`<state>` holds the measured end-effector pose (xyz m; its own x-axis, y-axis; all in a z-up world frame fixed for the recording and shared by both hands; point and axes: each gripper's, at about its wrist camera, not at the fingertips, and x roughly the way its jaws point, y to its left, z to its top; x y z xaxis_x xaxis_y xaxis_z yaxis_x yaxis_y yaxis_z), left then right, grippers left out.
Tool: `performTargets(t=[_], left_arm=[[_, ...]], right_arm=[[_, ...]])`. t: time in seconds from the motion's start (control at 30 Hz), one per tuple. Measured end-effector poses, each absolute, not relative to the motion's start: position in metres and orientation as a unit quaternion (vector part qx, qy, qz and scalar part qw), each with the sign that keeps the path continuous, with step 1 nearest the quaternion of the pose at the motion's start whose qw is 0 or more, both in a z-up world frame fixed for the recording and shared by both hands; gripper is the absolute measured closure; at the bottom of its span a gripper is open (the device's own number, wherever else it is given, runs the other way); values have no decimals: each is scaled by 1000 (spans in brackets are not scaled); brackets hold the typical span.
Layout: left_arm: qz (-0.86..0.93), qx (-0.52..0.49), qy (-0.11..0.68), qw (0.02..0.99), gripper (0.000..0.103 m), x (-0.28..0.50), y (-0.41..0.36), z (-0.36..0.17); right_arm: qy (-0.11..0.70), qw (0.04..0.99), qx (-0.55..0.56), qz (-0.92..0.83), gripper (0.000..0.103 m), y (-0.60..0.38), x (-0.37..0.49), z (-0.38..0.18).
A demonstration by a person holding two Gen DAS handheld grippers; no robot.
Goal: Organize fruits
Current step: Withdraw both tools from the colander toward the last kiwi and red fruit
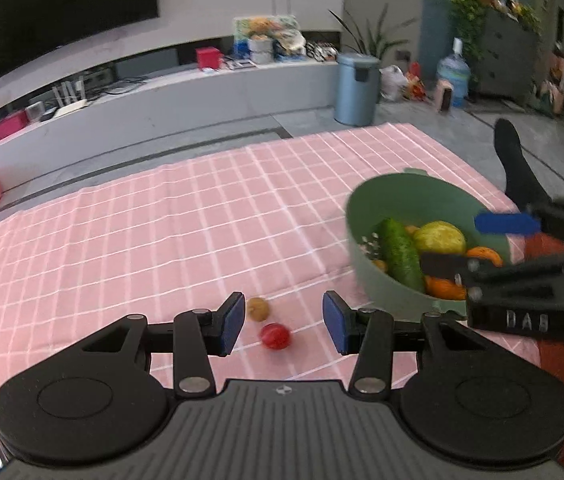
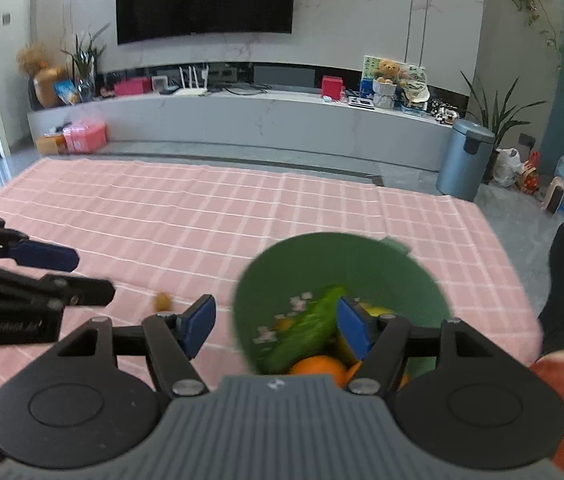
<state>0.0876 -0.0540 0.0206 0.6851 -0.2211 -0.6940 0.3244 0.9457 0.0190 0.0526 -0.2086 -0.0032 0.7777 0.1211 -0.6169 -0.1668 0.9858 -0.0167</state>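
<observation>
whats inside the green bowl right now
Inside the green bowl: a cucumber leaning along the wall, a yellow-green round fruit and oranges. The right claw covers part of the pile, so anything beneath is hidden.

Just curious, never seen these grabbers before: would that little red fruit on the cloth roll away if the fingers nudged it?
Probably. The red fruit looks round and smooth, so a sideways nudge would likely send it rolling across the flat pink checked cloth. It looks small against the open left gripper, so it is probably light, and its glossy skin may slip between the fingers.
</observation>
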Motion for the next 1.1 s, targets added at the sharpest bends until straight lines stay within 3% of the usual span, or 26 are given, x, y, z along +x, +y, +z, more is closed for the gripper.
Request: performTargets(t=[0.27,0.83,1.1], left_arm=[[-116,41,365,923,50,74,-14,11],[-100,-14,374,922,50,71,26,-19],[-105,-51,380,917,58,87,36,-43]], right_arm=[[319,945,-13,69,40,-158,31,-30],[332,937,-60,87,52,-107,32,-79],[342,935,-46,83,55,-113,44,-91]])
